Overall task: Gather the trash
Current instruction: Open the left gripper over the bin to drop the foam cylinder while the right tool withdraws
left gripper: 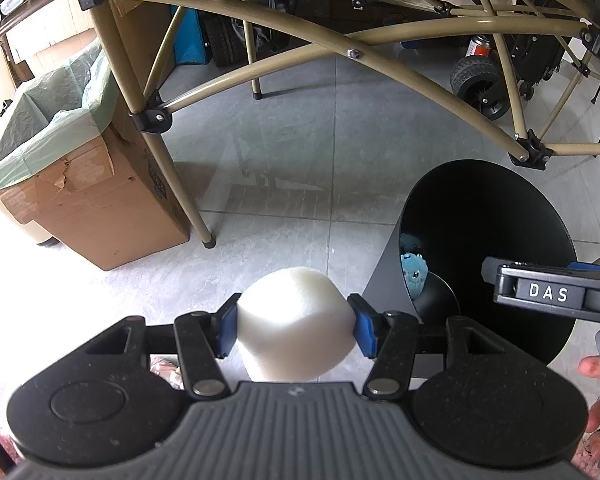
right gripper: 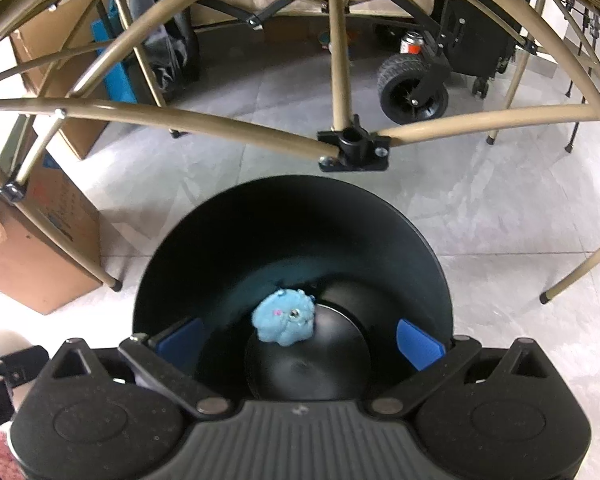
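My left gripper (left gripper: pixel 294 330) is shut on a white foam ball (left gripper: pixel 296 328), its blue pads (left gripper: pixel 226 330) pressing both sides, above the tiled floor to the left of a black round bin (left gripper: pixel 500 208). My right gripper (right gripper: pixel 300 342) hangs over the same bin (right gripper: pixel 292 220), wide open with nothing between its blue pads (right gripper: pixel 418 344). A small blue fuzzy toy (right gripper: pixel 284 320) lies at the bottom of the bin, also seen as the blue toy (left gripper: pixel 414 274) from the left wrist. The right gripper's body (left gripper: pixel 548 292) shows at the right edge of the left wrist view.
A cardboard box lined with a green bag (left gripper: pixel 60 148) stands on the left. Tan folding table legs (left gripper: pixel 188 196) and crossbars (right gripper: pixel 352 148) arch overhead and around the bin. A wheeled cart (right gripper: pixel 414 88) sits at the back. A person's toes (left gripper: pixel 590 366) show at right.
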Demonstrator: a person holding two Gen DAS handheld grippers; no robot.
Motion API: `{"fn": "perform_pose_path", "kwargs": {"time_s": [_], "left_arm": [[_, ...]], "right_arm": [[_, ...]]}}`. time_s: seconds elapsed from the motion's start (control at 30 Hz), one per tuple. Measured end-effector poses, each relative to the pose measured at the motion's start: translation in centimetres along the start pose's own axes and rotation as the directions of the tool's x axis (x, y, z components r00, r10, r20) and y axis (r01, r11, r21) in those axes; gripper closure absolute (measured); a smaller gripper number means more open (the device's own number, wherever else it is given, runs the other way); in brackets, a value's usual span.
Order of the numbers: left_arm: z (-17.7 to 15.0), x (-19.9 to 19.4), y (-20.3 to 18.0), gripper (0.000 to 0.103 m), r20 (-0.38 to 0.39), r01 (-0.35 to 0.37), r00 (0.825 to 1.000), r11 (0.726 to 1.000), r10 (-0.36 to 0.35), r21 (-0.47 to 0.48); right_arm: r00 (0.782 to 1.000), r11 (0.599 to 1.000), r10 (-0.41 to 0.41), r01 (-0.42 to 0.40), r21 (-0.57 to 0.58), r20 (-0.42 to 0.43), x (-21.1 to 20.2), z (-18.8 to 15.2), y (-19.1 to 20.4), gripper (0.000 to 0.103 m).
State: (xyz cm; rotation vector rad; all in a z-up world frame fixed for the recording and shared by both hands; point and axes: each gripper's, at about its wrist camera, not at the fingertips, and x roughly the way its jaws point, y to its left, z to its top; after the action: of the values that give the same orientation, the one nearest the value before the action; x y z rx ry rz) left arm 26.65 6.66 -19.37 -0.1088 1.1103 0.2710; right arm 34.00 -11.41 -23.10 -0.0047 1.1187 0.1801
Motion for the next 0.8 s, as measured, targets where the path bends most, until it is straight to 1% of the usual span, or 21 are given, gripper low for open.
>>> {"fn": "perform_pose_path", "kwargs": {"time_s": [0.13, 0.27, 0.57, 0.67, 0.8], "left_arm": [[0.0, 0.0, -0.1, 0.046, 0.003, 0.001, 1.000, 1.000, -0.001, 0.002], [0.0, 0.0, -0.1, 0.046, 0.006, -0.002, 1.000, 1.000, 0.001, 0.003], [0.0, -0.3, -0.6, 0.046, 0.018, -0.004, 1.000, 1.000, 0.003, 0.015], [0.3, -0.6, -1.0, 0.046, 0.019, 0.013, 1.000, 1.000, -0.014, 0.014], [0.6, -1.3, -2.6, 0.046, 0.036, 0.039, 0.999, 0.999, -0.040, 0.038]], "right_arm": [[0.998, 1.000, -0.026, 0.027, 0.006, -0.058, 0.1, -0.1, -0.2, 0.000], [0.996, 0.999, -0.033, 0.035, 0.015, -0.087, -0.2, -0.3, -0.3, 0.000], [0.996, 1.000, -0.014, 0.017, 0.024, -0.087, -1.1, -0.5, -0.7, 0.000], [0.996, 1.000, -0.012, 0.014, 0.026, -0.083, -1.8, -0.7, -1.2, 0.000], [0.997, 0.998, -0.012, 0.016, 0.055, -0.074, -2.7, -0.8, -2.5, 0.000]]}}
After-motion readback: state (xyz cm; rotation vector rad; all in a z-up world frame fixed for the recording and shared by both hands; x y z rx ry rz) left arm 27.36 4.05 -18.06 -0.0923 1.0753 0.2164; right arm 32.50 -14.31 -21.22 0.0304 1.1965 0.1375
